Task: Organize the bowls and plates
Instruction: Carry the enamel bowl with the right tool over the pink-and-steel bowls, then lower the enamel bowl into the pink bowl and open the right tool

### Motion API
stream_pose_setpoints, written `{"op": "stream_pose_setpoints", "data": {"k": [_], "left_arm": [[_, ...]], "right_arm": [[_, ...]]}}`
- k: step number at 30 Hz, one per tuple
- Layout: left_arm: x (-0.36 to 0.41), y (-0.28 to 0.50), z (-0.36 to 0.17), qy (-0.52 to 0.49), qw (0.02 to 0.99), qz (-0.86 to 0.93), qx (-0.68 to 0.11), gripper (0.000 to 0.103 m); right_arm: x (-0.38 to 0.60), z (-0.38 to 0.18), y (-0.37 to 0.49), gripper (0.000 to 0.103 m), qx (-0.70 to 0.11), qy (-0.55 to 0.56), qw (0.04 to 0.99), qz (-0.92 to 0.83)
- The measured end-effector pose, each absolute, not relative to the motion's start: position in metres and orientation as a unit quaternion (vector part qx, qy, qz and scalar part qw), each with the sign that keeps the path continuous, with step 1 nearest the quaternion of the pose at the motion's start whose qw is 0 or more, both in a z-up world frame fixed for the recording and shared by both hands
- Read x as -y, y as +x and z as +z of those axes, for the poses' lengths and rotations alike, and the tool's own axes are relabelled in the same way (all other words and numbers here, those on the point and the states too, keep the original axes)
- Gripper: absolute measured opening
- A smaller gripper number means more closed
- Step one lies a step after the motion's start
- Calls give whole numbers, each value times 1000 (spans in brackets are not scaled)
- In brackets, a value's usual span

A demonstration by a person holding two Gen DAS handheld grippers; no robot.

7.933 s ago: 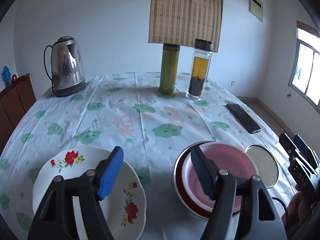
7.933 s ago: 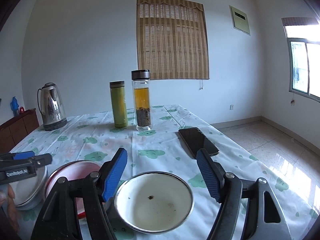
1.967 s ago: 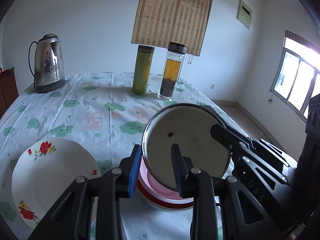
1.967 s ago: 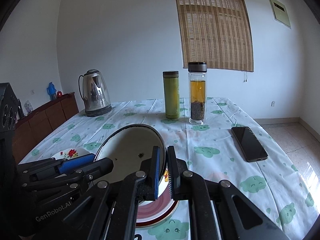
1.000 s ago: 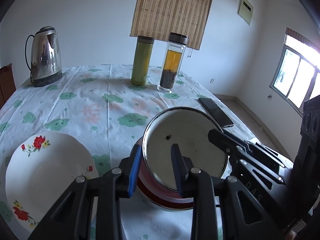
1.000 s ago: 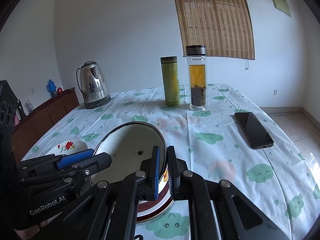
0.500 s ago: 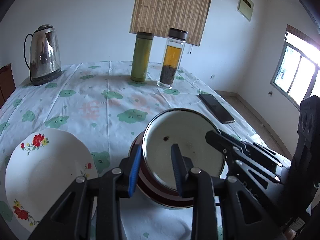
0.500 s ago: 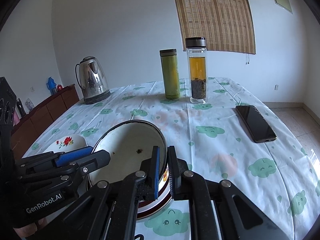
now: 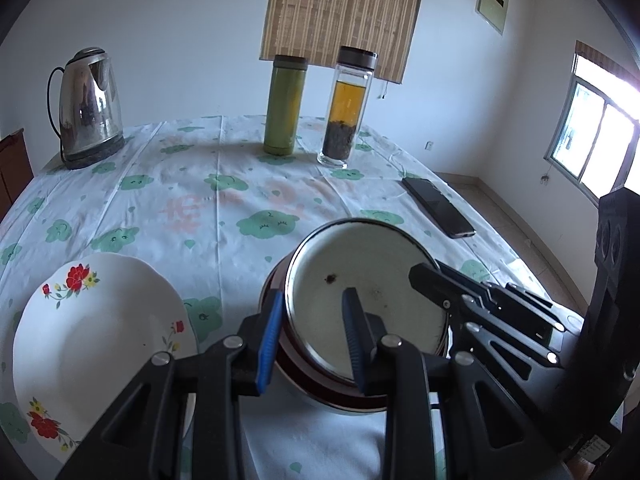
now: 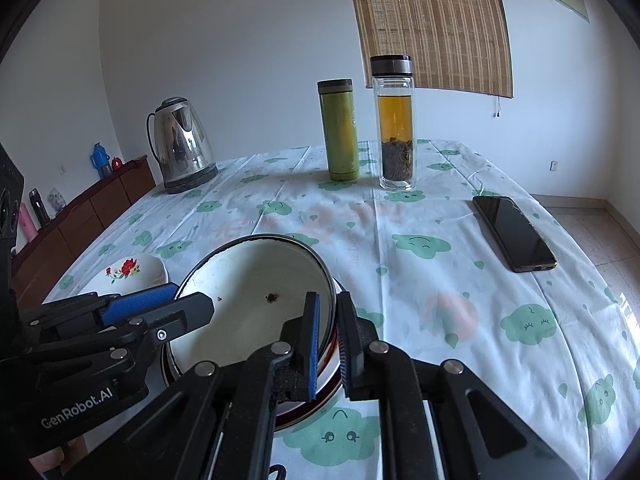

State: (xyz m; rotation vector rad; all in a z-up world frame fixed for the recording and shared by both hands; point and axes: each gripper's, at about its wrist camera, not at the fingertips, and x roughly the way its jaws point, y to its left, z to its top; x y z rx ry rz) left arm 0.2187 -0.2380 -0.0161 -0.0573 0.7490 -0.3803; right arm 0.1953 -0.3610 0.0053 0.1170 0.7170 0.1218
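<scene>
Both tools, left (image 9: 310, 336) and right (image 10: 328, 344), pinch the enamel bowl's (image 9: 368, 292) rim, one each side

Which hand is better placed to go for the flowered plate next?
Left, most likely. The flowered plate lies just beside the left tongs, on their outer side. From the right tongs it sits beyond the white bowl and the left tongs. Both tongs grip that bowl's rim now.

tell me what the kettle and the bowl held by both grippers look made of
Kettle: polished stainless steel, mirror-like reflections, on a dark base. White bowl: likely enamelled metal, with a glossy white inside, a thin dark rim and a dark spot like a chip; ceramic is possible.
</scene>
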Motion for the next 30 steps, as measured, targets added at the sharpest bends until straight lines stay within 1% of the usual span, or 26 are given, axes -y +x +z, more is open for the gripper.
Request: {"op": "stream_pose_setpoints", "data": {"k": [10, 19, 20, 23, 28, 30], "left_arm": [[238, 219, -16, -29, 912, -186, -363, 28], [238, 219, -17, -35, 911, -190, -364, 31], [238, 219, -17, -36, 911, -191, -364, 32], [238, 218, -16, -46, 909, -200, -363, 41], [239, 216, -13, -43, 912, -201, -356, 44], [238, 215, -12, -45, 913, -201, -352, 48]], "right_arm": [[361, 5, 195, 11, -350, 58, 933, 60], [363, 5, 195, 11, -347, 66, 933, 64], [363, 5, 195, 11, -347, 67, 933, 64], [365, 6, 195, 11, -342, 73, 934, 66], [364, 9, 193, 12, -331, 65, 940, 56], [364, 10, 193, 12, -330, 64, 940, 55]]}}
